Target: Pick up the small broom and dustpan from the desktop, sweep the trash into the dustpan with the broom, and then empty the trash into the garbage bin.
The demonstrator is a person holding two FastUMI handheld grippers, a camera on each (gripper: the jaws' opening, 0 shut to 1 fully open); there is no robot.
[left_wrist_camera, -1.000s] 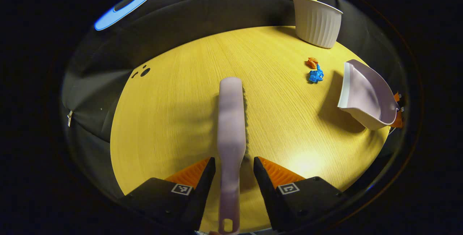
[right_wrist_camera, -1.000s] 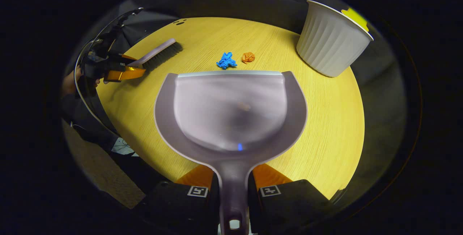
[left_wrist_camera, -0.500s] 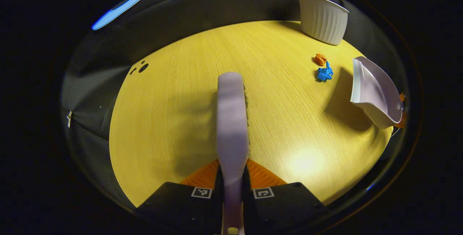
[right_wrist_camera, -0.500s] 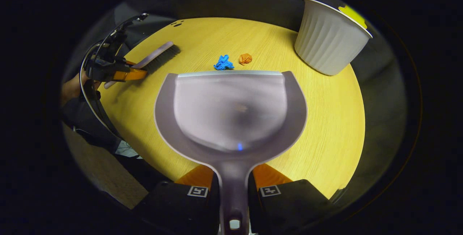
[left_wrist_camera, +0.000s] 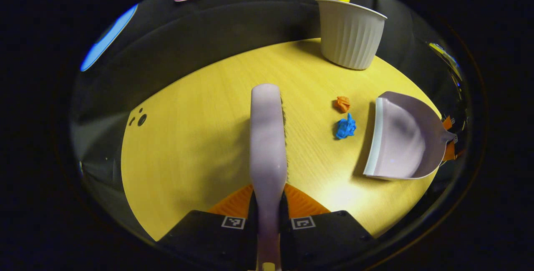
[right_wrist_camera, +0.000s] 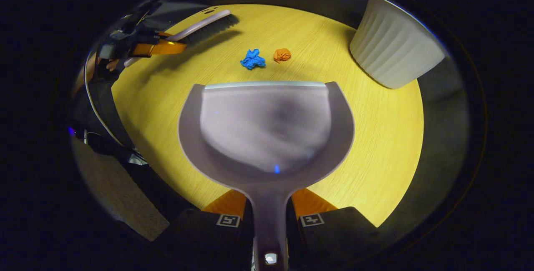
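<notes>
My left gripper (left_wrist_camera: 268, 214) is shut on the handle of the small lilac broom (left_wrist_camera: 268, 137), which points forward above the yellow table (left_wrist_camera: 187, 137), bristles to its right side. My right gripper (right_wrist_camera: 269, 217) is shut on the handle of the lilac dustpan (right_wrist_camera: 267, 125), held over the table with its lip facing the trash. A blue paper wad (right_wrist_camera: 252, 59) and an orange paper wad (right_wrist_camera: 282, 54) lie just beyond the lip. From the left gripper view the dustpan (left_wrist_camera: 400, 141) sits right of the blue wad (left_wrist_camera: 346, 126) and orange wad (left_wrist_camera: 342, 104). The broom (right_wrist_camera: 204, 24) and left gripper (right_wrist_camera: 160, 47) appear far left in the right gripper view.
A white ribbed garbage bin (left_wrist_camera: 350, 33) stands at the table's far edge, beyond the trash; in the right gripper view the bin (right_wrist_camera: 394, 48) is at the upper right. Small dark holes (left_wrist_camera: 139, 119) mark the table's left part. A hand (right_wrist_camera: 85, 75) holds the left gripper.
My left gripper closed on the broom handle and lifted it. The dustpan came down and level, lip turned to the trash. Both views now look more steeply onto the table.
</notes>
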